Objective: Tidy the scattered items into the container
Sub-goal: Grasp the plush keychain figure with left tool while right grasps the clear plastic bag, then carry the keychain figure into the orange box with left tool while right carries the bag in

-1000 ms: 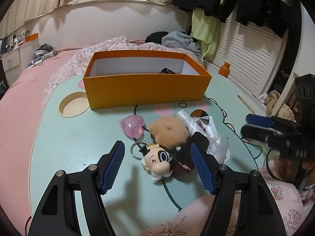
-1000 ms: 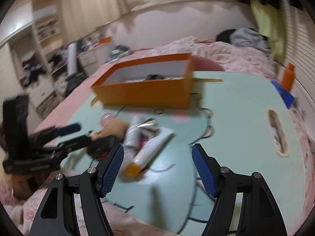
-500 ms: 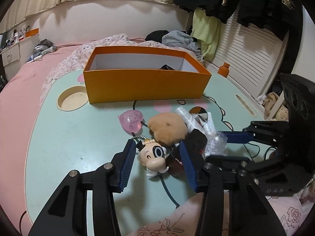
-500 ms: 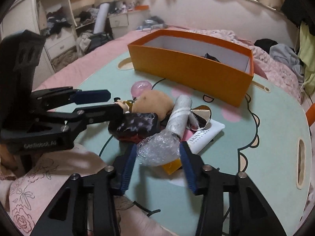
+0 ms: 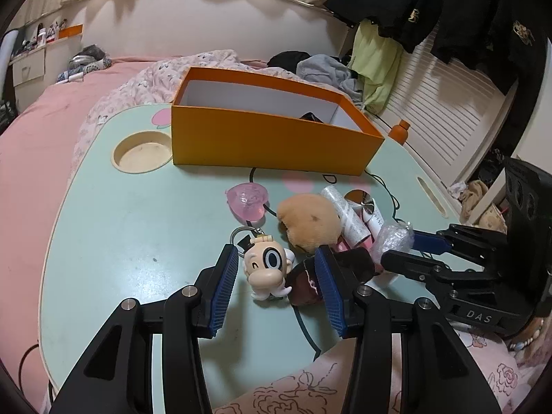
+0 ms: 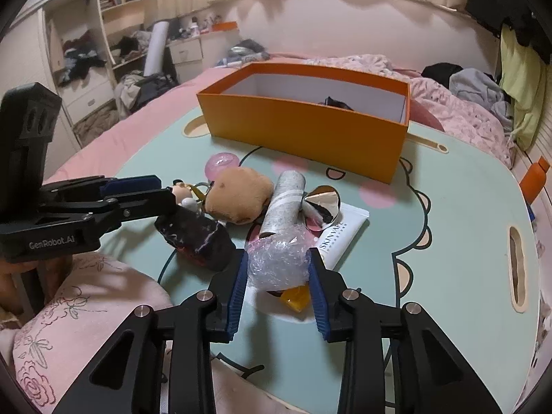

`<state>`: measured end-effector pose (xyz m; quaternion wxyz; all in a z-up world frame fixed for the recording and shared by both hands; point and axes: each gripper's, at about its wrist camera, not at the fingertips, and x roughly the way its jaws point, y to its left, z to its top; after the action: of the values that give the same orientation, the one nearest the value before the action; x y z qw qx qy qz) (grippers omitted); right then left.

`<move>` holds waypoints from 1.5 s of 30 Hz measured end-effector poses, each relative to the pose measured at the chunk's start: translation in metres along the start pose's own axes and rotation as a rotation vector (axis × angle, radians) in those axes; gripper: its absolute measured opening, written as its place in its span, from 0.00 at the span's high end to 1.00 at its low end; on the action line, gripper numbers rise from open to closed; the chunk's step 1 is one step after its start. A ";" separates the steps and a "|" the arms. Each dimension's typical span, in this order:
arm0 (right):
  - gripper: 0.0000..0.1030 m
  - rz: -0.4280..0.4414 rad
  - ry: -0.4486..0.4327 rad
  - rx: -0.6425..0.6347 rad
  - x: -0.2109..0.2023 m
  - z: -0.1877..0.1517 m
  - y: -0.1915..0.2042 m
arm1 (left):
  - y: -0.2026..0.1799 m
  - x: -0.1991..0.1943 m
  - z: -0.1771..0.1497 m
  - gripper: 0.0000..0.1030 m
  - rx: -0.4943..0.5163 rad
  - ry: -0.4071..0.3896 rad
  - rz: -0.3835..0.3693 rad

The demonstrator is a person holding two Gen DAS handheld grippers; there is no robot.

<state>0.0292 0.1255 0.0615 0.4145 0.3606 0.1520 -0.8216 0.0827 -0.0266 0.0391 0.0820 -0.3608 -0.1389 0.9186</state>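
Note:
An orange box (image 5: 269, 138) (image 6: 303, 131) stands at the far side of the mint table, with a dark item inside. A pile lies in front of it: a cartoon-head keychain (image 5: 267, 265), a pink heart (image 5: 246, 200), a tan plush (image 5: 310, 220) (image 6: 238, 195), a dark pouch (image 6: 196, 236), a silver roll (image 6: 286, 203), a white tube (image 6: 341, 238) and a bubble-wrap wad (image 6: 277, 264). My left gripper (image 5: 276, 283) is open around the keychain. My right gripper (image 6: 277, 286) is closed in on the bubble-wrap wad, its pads touching both sides.
The table has a round cup recess (image 5: 141, 151) at the far left and a slot handle (image 6: 517, 269) at the right. An orange bottle (image 6: 534, 176) stands beyond the right edge. Pink bedding and a floral cushion (image 6: 79, 296) surround the table.
Both grippers moved forward into the pile. The left jaws narrowed around the keychain. The right jaws narrowed from wide open onto the bubble-wrap wad.

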 end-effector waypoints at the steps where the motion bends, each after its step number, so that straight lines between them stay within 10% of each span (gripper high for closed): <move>1: 0.68 0.001 -0.005 0.001 -0.001 0.000 0.000 | 0.002 0.000 0.000 0.54 -0.015 0.001 -0.010; 12: 0.68 0.005 0.001 0.012 0.001 0.001 -0.003 | 0.034 0.010 0.000 0.54 -0.219 0.039 -0.096; 21: 0.68 0.006 -0.006 0.017 0.001 0.000 -0.003 | 0.012 0.028 0.000 0.62 -0.114 0.102 -0.011; 45: 0.68 0.018 -0.090 0.093 -0.016 0.012 -0.018 | 0.003 -0.016 0.018 0.63 -0.047 -0.114 -0.035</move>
<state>0.0155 0.1387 0.0803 0.4110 0.3433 0.0915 -0.8396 0.0821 -0.0366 0.0609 0.0813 -0.3072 -0.1713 0.9326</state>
